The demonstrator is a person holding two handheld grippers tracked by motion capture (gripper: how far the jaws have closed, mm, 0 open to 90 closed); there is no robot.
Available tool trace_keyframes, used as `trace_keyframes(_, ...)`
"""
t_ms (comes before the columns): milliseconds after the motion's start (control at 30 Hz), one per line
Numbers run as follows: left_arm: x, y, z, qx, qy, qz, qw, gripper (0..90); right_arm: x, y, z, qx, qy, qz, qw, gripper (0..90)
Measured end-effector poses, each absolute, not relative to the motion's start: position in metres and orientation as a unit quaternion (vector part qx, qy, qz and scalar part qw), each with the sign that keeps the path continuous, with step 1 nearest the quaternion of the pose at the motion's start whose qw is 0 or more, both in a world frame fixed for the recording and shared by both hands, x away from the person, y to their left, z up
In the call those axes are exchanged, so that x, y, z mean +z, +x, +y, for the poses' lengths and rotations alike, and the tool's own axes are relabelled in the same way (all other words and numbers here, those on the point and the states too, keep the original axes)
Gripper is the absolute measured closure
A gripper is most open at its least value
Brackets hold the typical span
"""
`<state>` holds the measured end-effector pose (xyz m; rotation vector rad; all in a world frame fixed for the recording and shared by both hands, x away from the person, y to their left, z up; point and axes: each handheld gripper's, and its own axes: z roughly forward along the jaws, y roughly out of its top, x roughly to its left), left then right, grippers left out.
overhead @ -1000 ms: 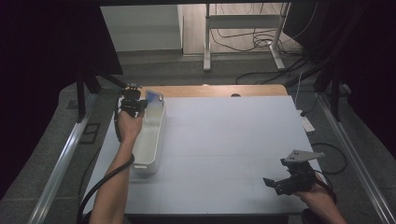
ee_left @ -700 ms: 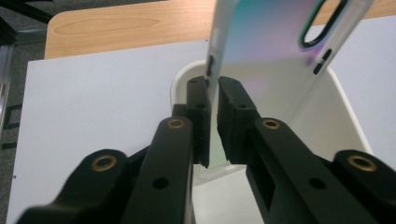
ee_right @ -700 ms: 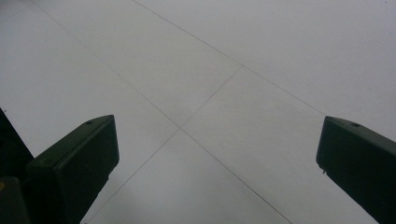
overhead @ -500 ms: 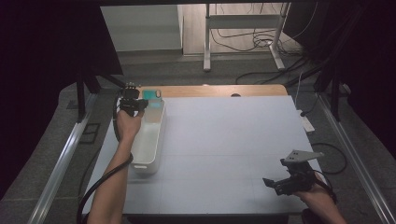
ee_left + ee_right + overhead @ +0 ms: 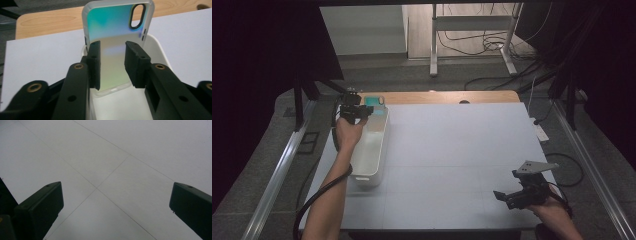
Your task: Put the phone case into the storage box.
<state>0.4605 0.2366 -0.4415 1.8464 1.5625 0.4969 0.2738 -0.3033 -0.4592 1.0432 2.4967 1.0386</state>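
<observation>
left gripper (image 5: 112, 65) at far end of white bin (image 5: 371, 150), jaws part-open astride phone case (image 5: 117, 37), grip uncertain | case, a second ago low in bin, now stands propped on far rim: likely lift-out | right gripper (image 5: 512, 196) wide open, empty, idle over table (image 5: 462, 150)

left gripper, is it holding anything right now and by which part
Cannot be told for sure: the left gripper has its jaws part open around the lower half of the iridescent clear-rimmed phone case, leaning in the white plastic bin, with no visible contact.
</observation>
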Motion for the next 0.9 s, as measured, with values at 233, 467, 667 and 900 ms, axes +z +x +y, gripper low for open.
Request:
trace_keyframes(233, -0.440, 0.457, 0.235, 0.174, 0.718, 0.583, 0.338, 55.0, -0.459, 0.274, -0.303, 0.355, 0.359, 0.855, 0.121, 0.0)
trace_keyframes(467, -0.439, 0.453, 0.235, 0.166, 0.720, 0.578, 0.347, 46.4, -0.459, 0.274, -0.304, 0.354, 0.362, 0.854, 0.122, 0.0)
trace_keyframes(667, -0.440, 0.446, 0.237, 0.165, 0.719, 0.570, 0.361, 38.2, -0.460, 0.275, -0.304, 0.351, 0.365, 0.854, 0.121, 0.0)
trace_keyframes(900, -0.440, 0.438, 0.238, 0.161, 0.710, 0.572, 0.379, 26.7, -0.460, 0.274, -0.303, 0.350, 0.366, 0.853, 0.127, 0.0)
